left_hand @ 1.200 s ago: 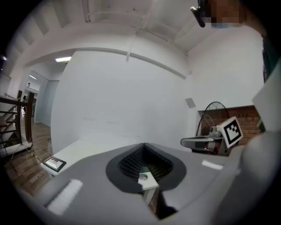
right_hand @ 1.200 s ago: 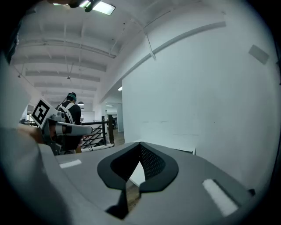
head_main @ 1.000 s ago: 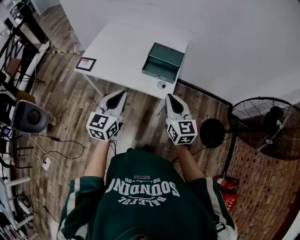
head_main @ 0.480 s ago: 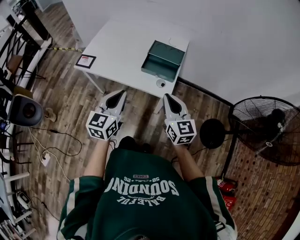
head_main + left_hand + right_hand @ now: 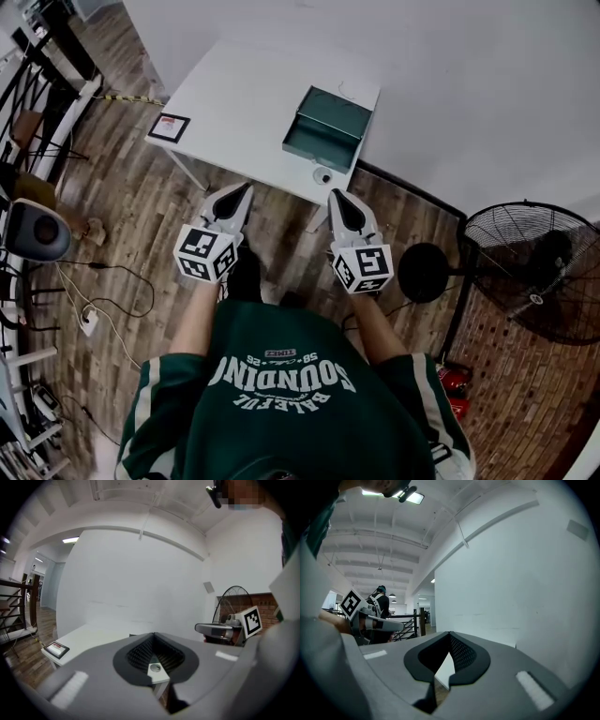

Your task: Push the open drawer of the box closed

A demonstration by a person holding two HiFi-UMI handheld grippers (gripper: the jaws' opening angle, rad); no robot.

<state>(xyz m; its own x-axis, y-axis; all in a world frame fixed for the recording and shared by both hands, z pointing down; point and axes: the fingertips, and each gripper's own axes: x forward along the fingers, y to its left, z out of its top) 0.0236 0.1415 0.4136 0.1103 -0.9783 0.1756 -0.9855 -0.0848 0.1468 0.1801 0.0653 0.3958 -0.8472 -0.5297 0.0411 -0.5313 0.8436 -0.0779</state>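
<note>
Reading print first: the green shirt (image 5: 281, 394) carries SOUNDING in big white letters, upside down in the head view. The smaller lines around it are too small to trust. A framed card (image 5: 170, 127) with a red patch lies on the white surface (image 5: 234, 94), ahead and to the left of the left tool (image 5: 246, 187); its text is unreadable. Both tools' cubes show black-and-white square markers, no words.

The box (image 5: 339, 105) is dark green and low, sitting on the surface ahead of the right tool (image 5: 335, 193), well apart from both tools. Its drawer (image 5: 319, 142) is pulled out toward the tools, an open green tray with what looks like a bare bottom. A small round thing (image 5: 323, 174) sits on the surface edge between the drawer and the right tool; what it is can't be told.

Left tool: jaws pressed together, nothing between them. Right tool: the same, empty. Both hang over the wood floor (image 5: 141, 216), short of the surface.

A fan (image 5: 534, 272) to the right of the right tool is cut off by the frame edge. In both gripper views the tool body hides the box.
</note>
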